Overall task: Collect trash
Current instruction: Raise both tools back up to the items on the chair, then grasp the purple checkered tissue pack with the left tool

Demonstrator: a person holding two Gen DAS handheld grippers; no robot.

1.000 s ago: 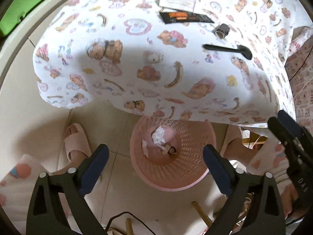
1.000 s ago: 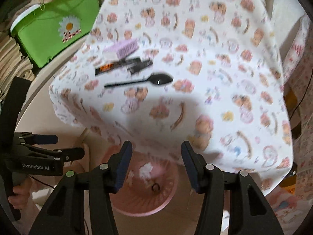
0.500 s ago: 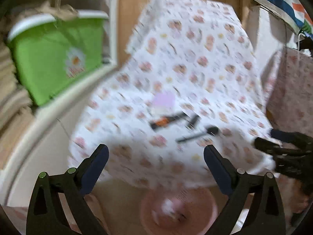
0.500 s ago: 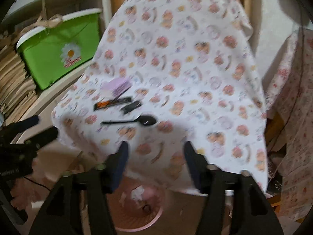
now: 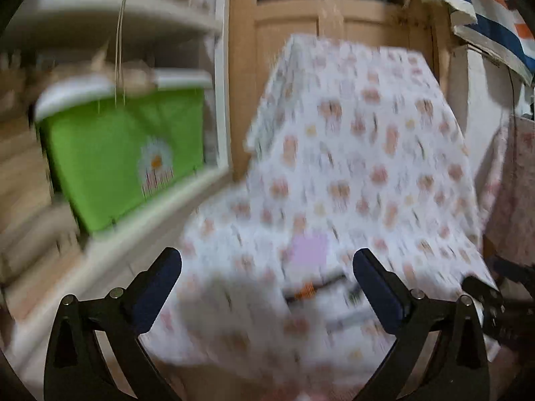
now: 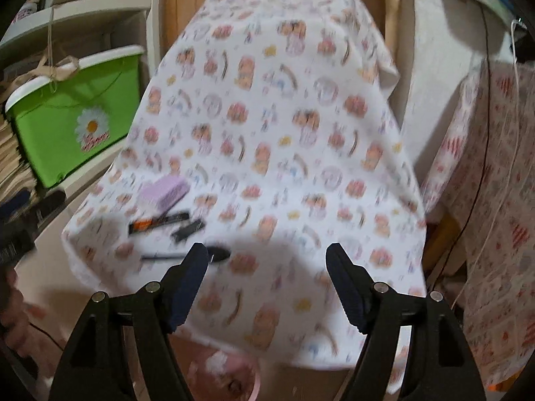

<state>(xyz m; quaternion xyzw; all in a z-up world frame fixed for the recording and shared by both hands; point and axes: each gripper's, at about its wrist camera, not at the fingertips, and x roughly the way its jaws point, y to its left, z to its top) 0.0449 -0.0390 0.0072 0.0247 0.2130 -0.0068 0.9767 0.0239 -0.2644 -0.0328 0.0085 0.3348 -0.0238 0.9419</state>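
Trash lies near the front left of a table under a bear-print cloth [image 6: 284, 140]: a lilac packet [image 6: 164, 190], a black-and-orange wrapper [image 6: 157, 223], a small dark piece [image 6: 188, 229] and a black plastic spoon [image 6: 200, 254]. The packet [image 5: 309, 249] and wrapper [image 5: 312, 289] show blurred in the left wrist view. A pink basket [image 6: 230, 381] holding white scraps stands on the floor under the table's front edge. My right gripper [image 6: 267, 267] is open and empty above that edge. My left gripper [image 5: 267, 275] is open and empty, left of the right gripper [image 5: 485, 297].
A green bin [image 6: 73, 117] with a white rim and daisy label sits on a white shelf at the left, beside stacked paper [image 6: 13, 153]. A wooden door [image 5: 334, 26] stands behind the table. A patterned cloth [image 6: 495, 200] hangs at the right.
Both grippers have risen and tilted up from over the pink basket toward the tabletop. The basket has slid to the bottom of the views. The right jaws have opened wider.
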